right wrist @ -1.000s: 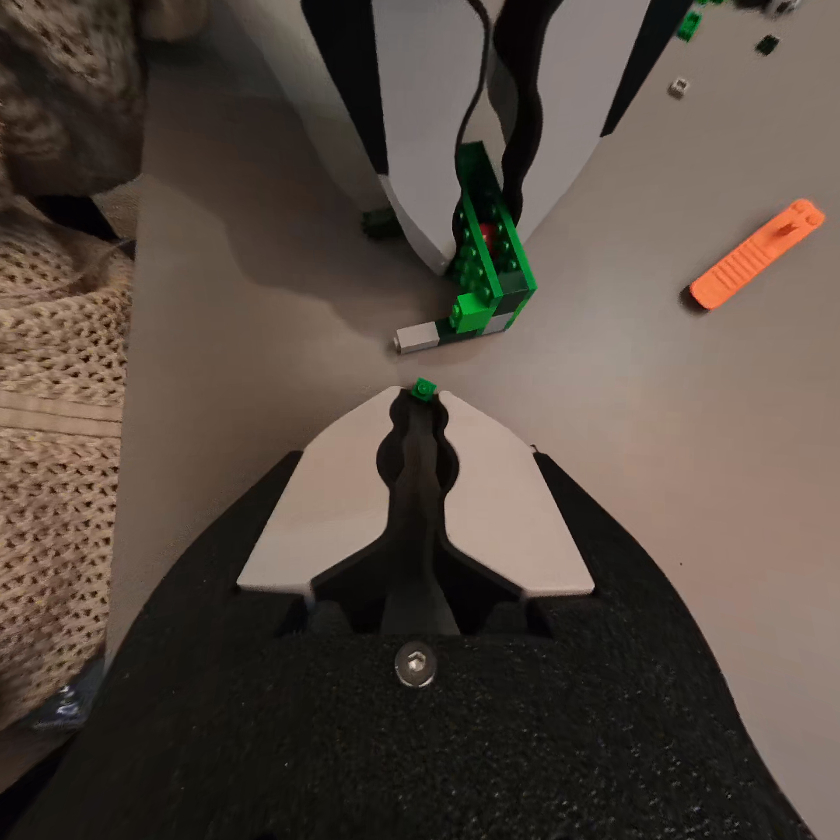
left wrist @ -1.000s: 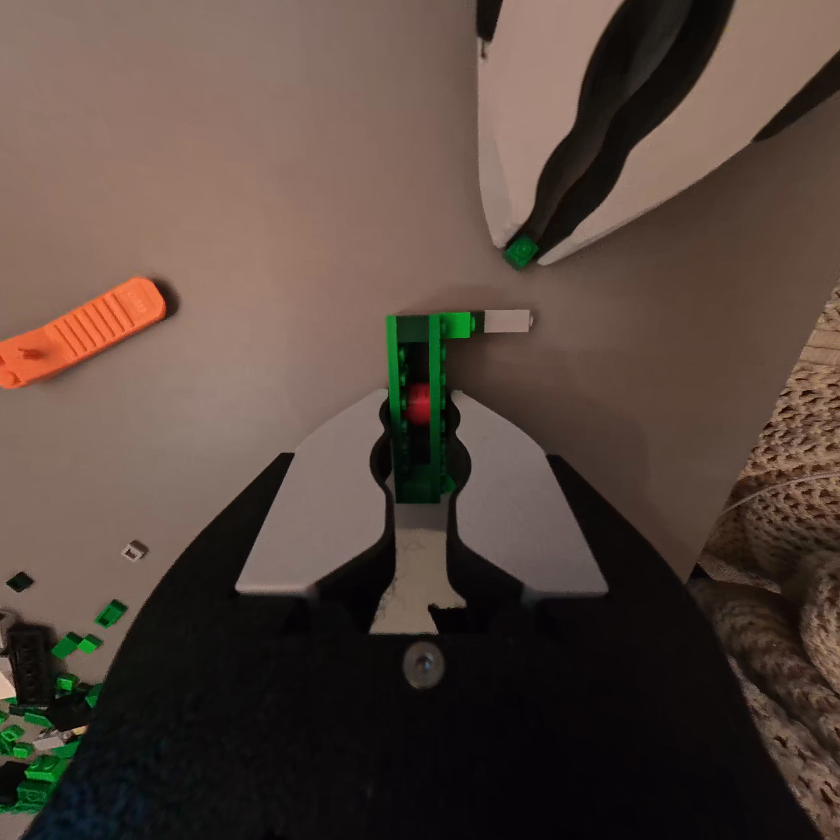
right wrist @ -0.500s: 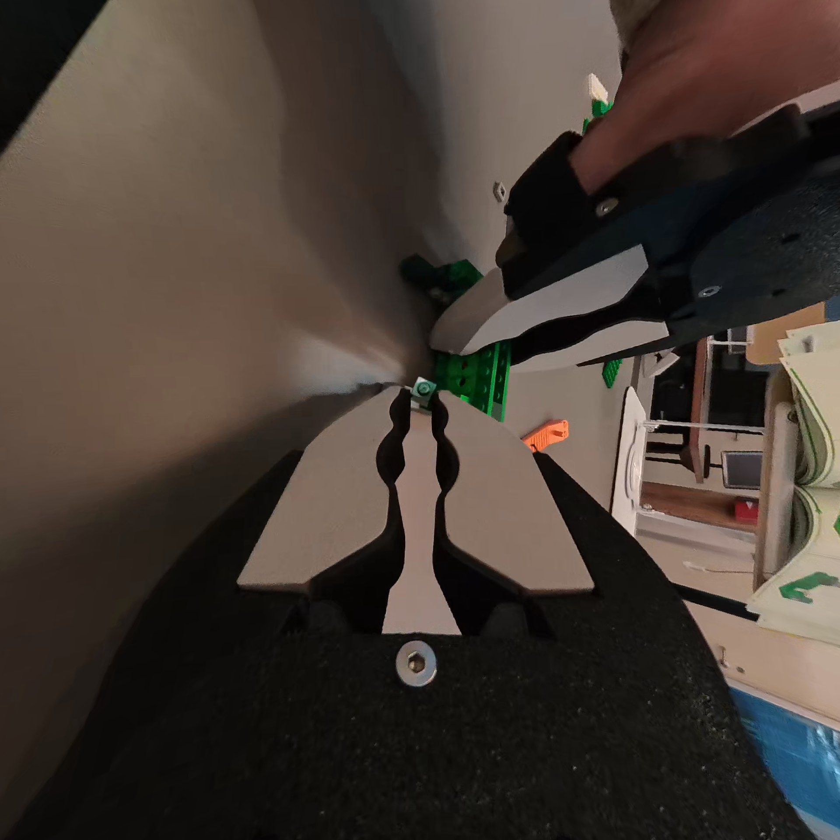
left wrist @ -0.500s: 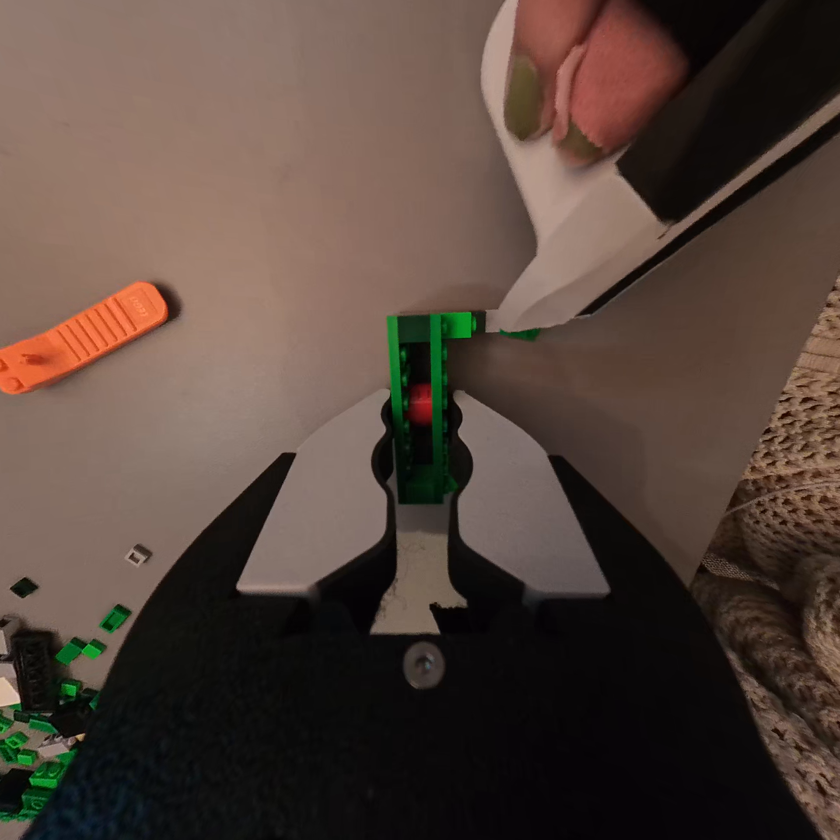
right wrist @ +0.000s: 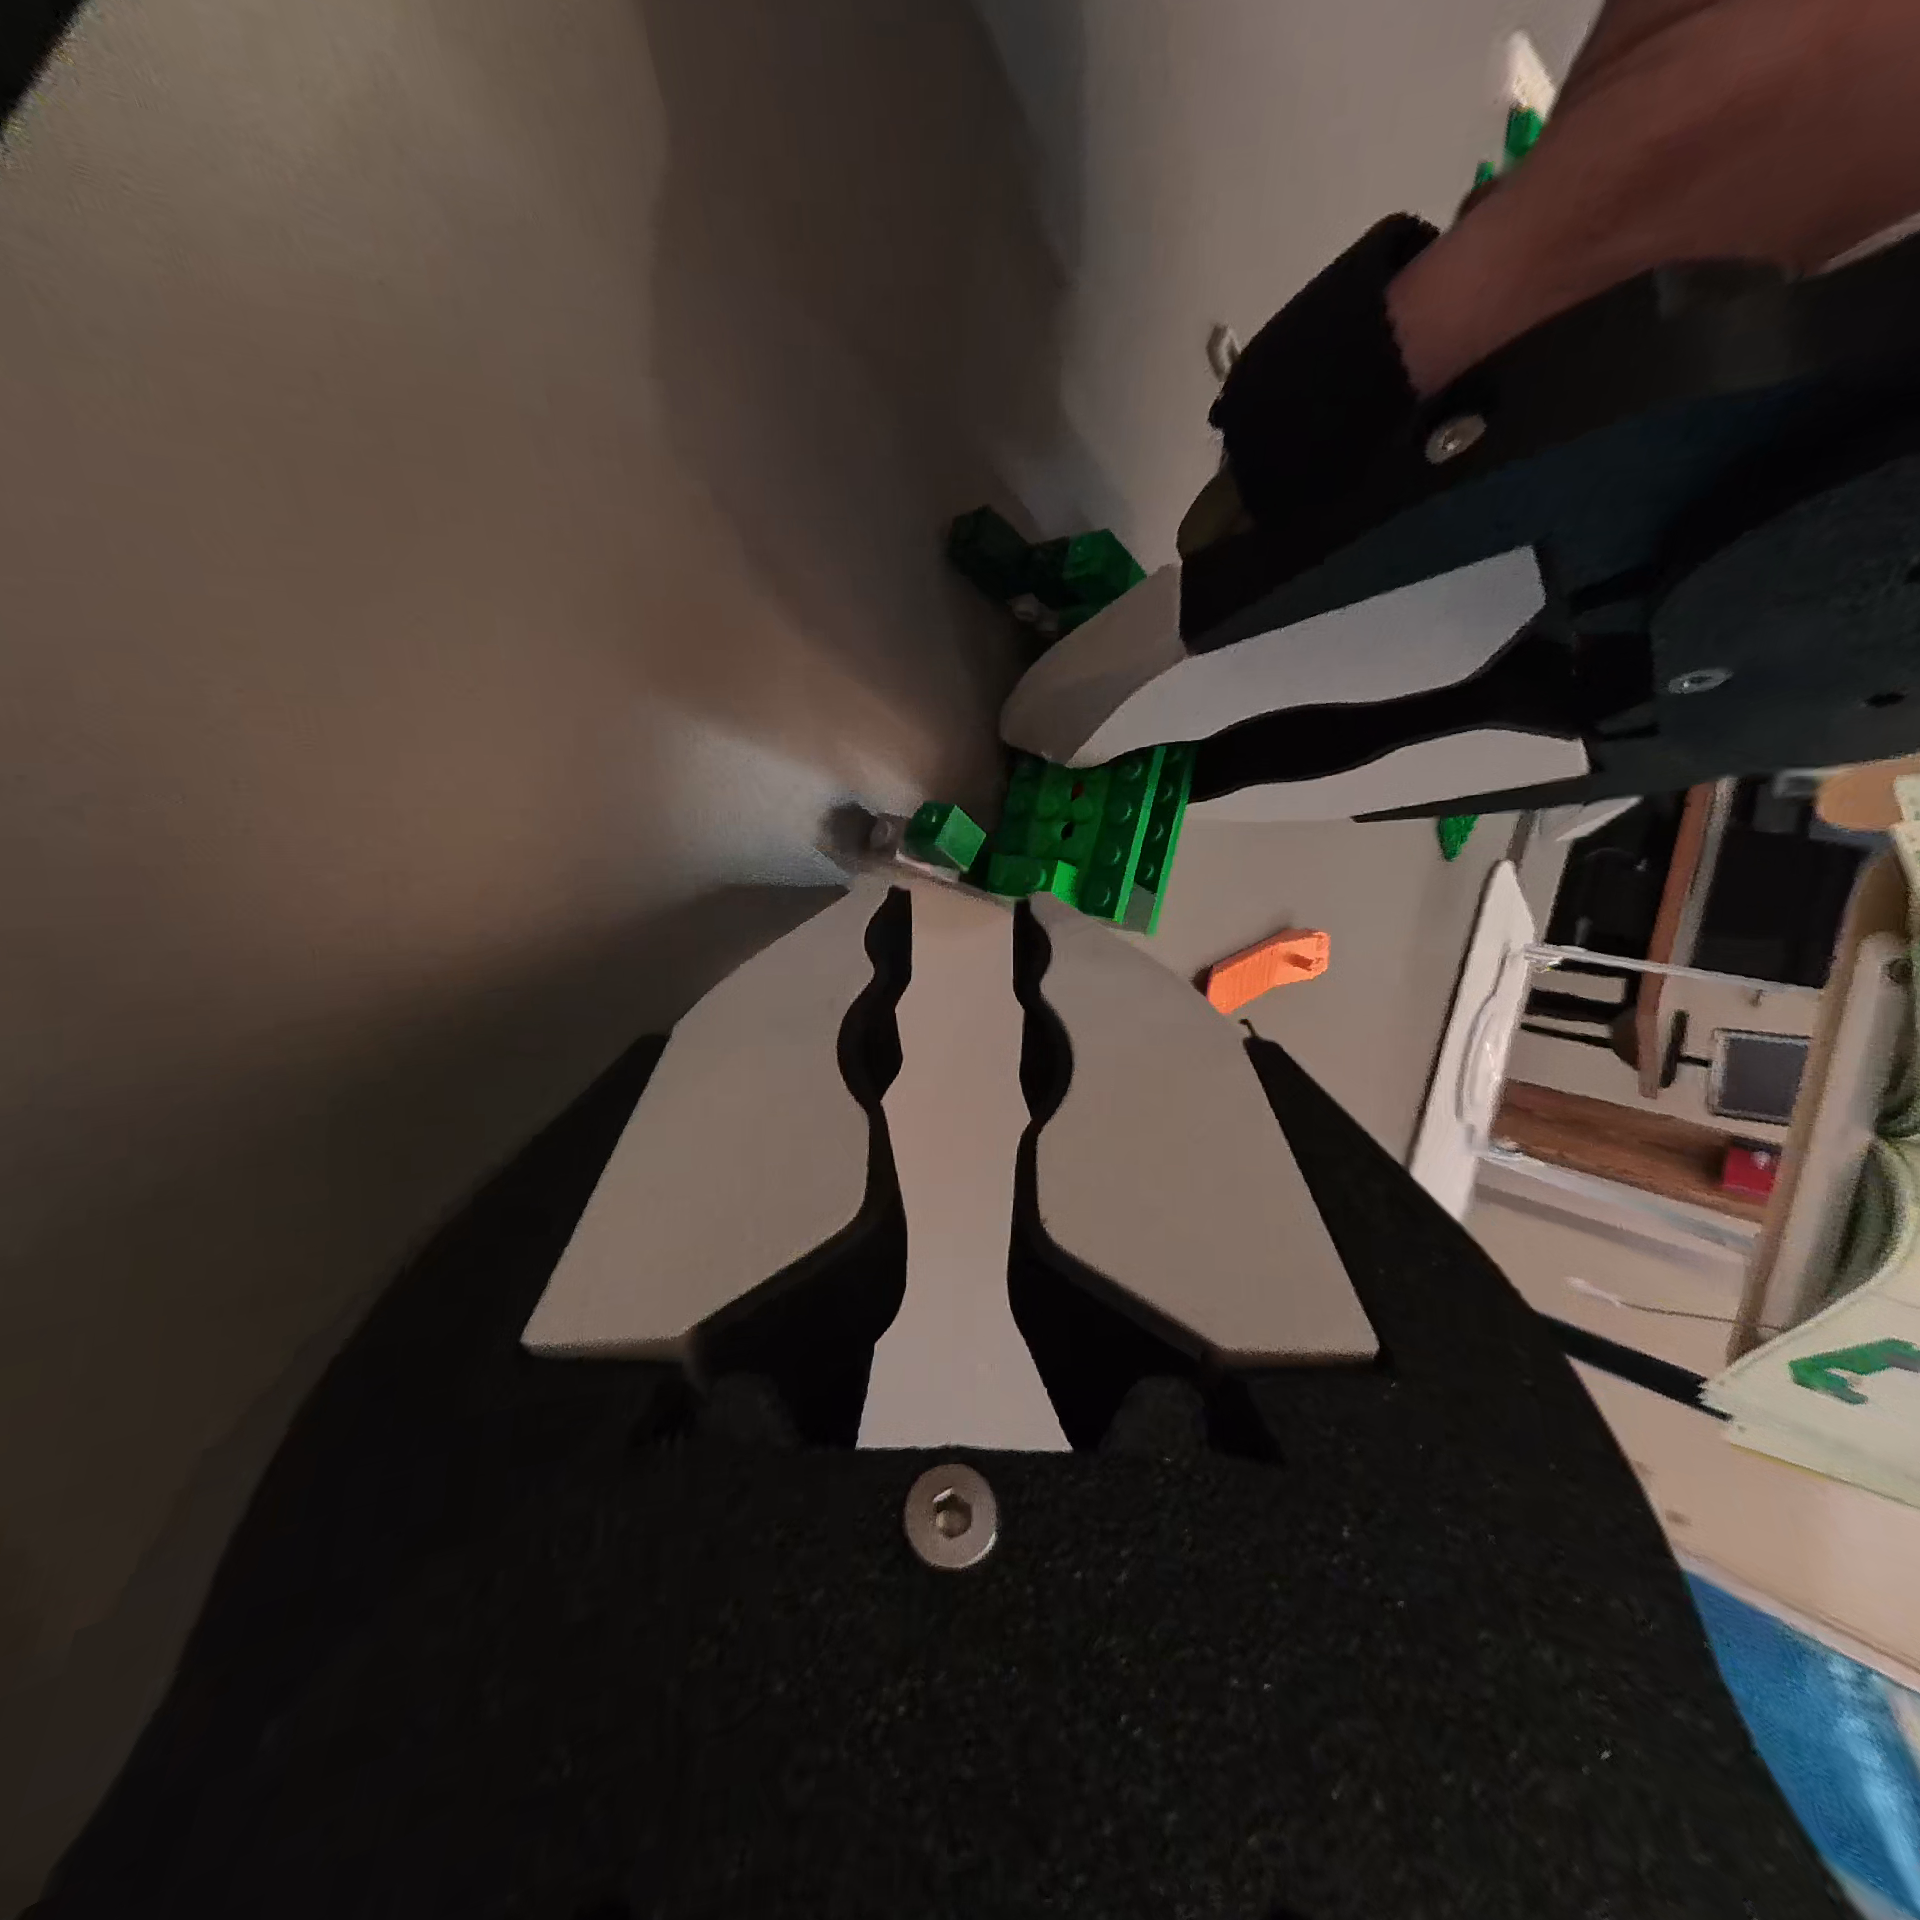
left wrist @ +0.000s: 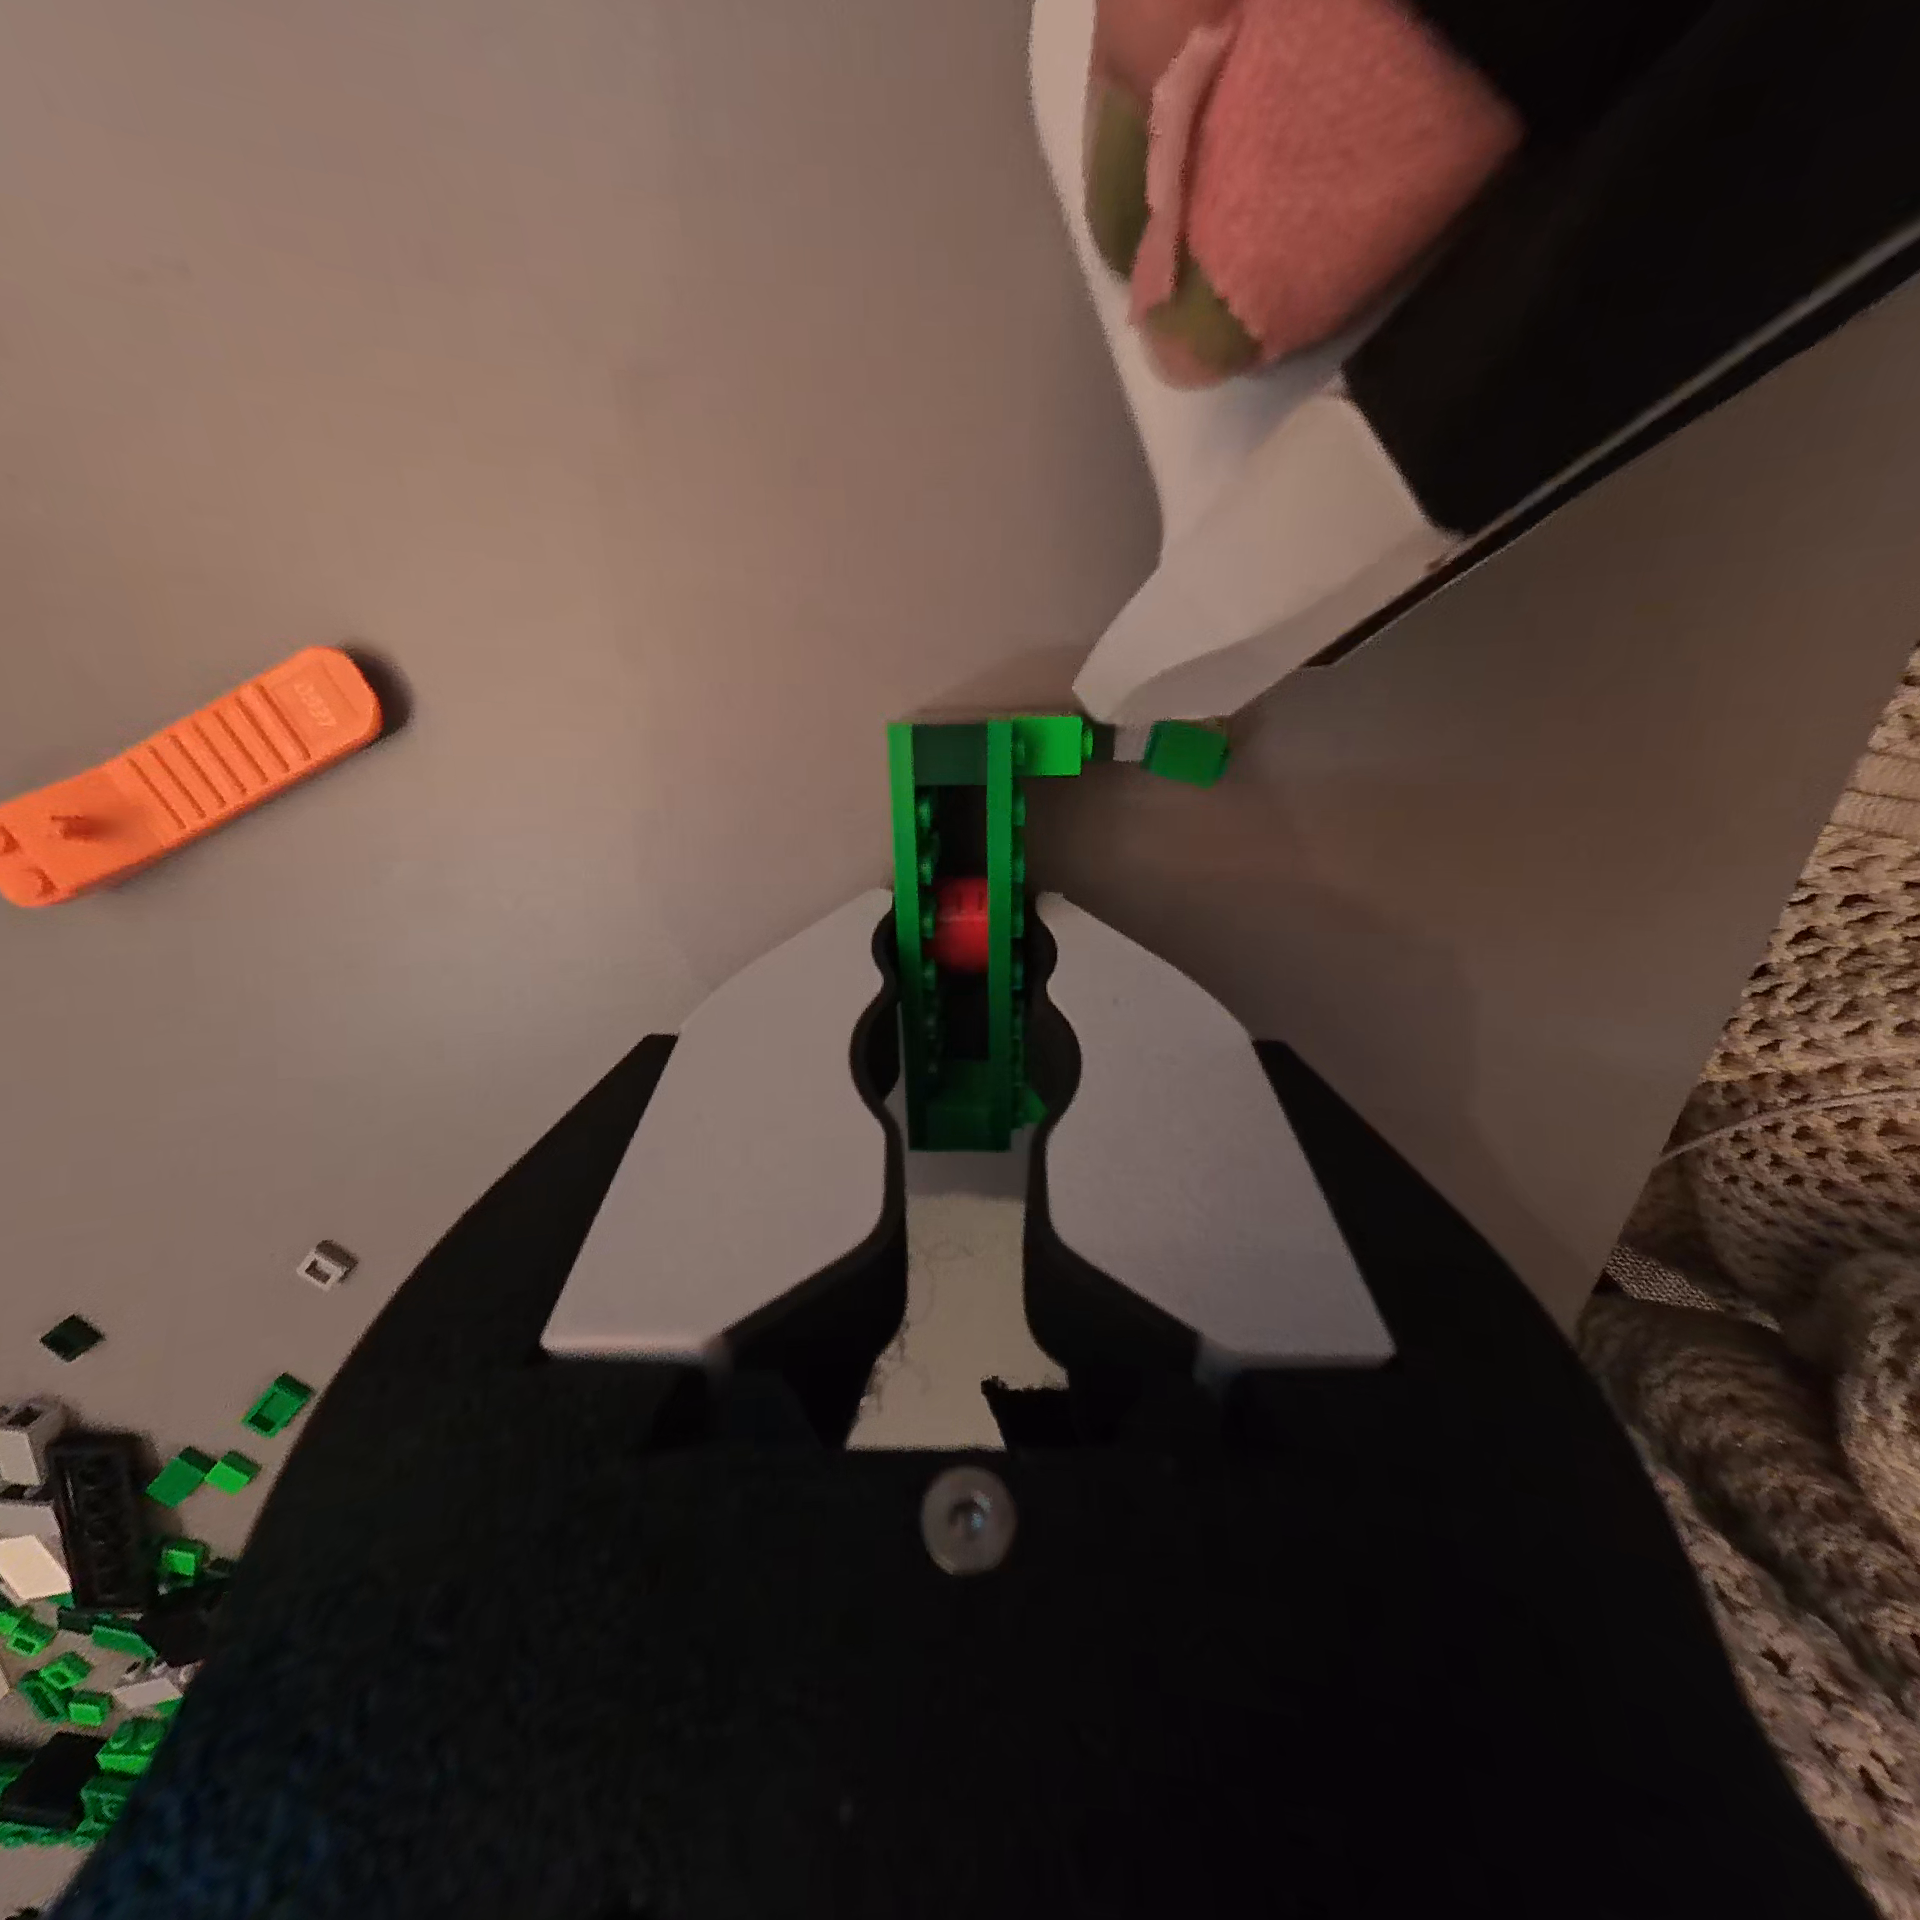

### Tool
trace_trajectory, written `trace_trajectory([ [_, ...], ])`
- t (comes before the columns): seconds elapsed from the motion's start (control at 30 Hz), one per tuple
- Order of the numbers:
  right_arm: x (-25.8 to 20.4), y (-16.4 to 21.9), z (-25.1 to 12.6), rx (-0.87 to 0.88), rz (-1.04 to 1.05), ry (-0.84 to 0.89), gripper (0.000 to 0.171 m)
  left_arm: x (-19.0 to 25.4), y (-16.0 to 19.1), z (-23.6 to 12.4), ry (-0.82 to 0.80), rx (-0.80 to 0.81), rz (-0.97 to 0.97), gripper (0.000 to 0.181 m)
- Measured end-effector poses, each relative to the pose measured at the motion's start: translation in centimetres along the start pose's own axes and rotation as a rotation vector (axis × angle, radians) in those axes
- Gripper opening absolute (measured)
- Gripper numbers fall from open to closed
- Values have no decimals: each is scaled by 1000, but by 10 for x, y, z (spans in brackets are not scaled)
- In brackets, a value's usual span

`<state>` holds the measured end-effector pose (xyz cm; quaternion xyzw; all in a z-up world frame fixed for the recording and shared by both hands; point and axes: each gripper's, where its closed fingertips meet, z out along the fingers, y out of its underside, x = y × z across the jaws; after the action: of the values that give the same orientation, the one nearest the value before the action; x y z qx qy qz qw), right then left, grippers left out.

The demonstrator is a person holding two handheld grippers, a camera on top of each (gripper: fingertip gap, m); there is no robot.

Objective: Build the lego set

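Two grippers here: the left gripper (left wrist: 961, 914) is clamped on one green lego build (left wrist: 961, 935) mid-table (left wrist: 623, 416). Right gripper (right wrist: 961, 909) has let go, jaws apart, one small green brick (right wrist: 948, 833) sitting on the build's grey tip. One orange brick separator (left wrist: 187, 774) nearby.

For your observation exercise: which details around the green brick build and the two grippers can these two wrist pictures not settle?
- Small green square piece on the grey bar: left wrist view, the right gripper's white fingertip hides whether it is seated.
- Green brick assembly: lower end hidden inside the left gripper.
- Loose brick pile: cut by the left edge.
- Right gripper: right wrist view, tips motion-blurred.
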<state>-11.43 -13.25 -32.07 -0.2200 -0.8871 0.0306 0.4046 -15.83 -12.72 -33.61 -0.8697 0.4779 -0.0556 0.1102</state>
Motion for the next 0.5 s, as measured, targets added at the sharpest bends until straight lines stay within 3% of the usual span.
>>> trace_trajectory([
  [0.13,5,0,-3,85,358,-30,20,0,0,0,0,1,0,20],
  [0.27,8,-2,1,235,743,-117,58,0,-1,0,0,1,2,20],
  [0.5,16,-1,5,324,866,-196,62,0,-1,0,0,2,4,20],
])
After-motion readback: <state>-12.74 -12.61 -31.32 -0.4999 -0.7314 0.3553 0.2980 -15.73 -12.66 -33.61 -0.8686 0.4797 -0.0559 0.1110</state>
